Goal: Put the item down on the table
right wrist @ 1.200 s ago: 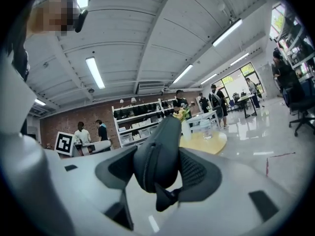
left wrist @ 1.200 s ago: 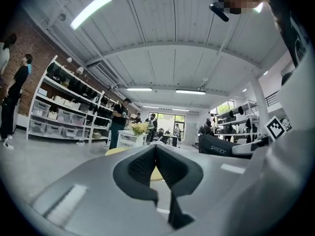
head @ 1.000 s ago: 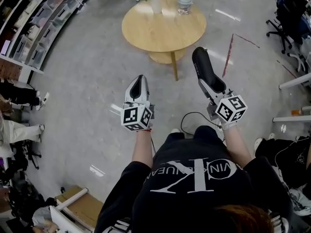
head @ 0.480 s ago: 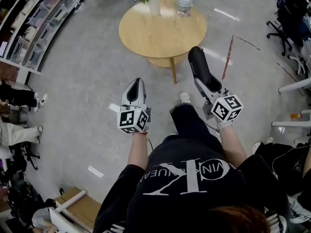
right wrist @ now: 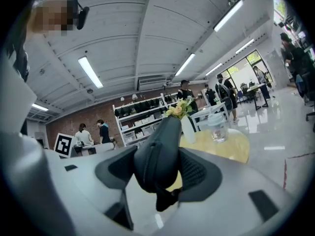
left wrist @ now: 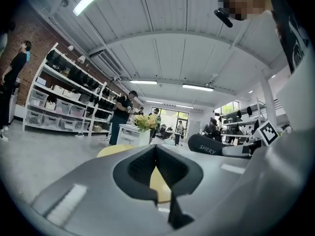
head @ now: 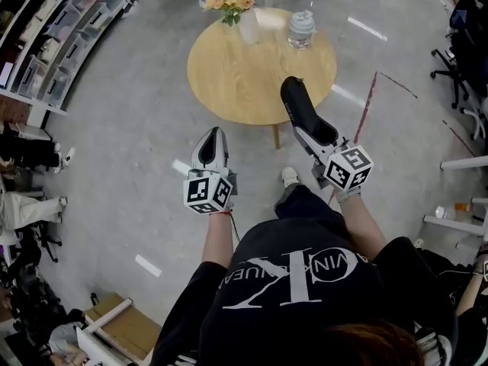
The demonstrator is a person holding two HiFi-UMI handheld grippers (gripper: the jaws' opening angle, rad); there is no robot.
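Observation:
A long black zippered case [head: 298,107] is held in my right gripper [head: 306,133], which is shut on its near end. In the head view the case's far end reaches over the near edge of the round wooden table [head: 244,71]. The right gripper view shows the case [right wrist: 160,154] upright between the pads, with the table [right wrist: 234,146] beyond it. My left gripper [head: 213,133] hangs over the floor short of the table, shut and empty. In the left gripper view its tips [left wrist: 156,150] meet, and the case [left wrist: 211,145] shows at the right.
On the table's far side stand a white vase of flowers [head: 247,23] and a glass jar [head: 301,29]. Storage shelves [head: 61,44] line the left wall. Office chairs [head: 467,29] stand at the right. A cardboard box [head: 130,328] lies at the lower left.
The person has walked toward the table. My right gripper and the case have moved from above the floor to over the table's near edge. My left gripper stays shut beside it.

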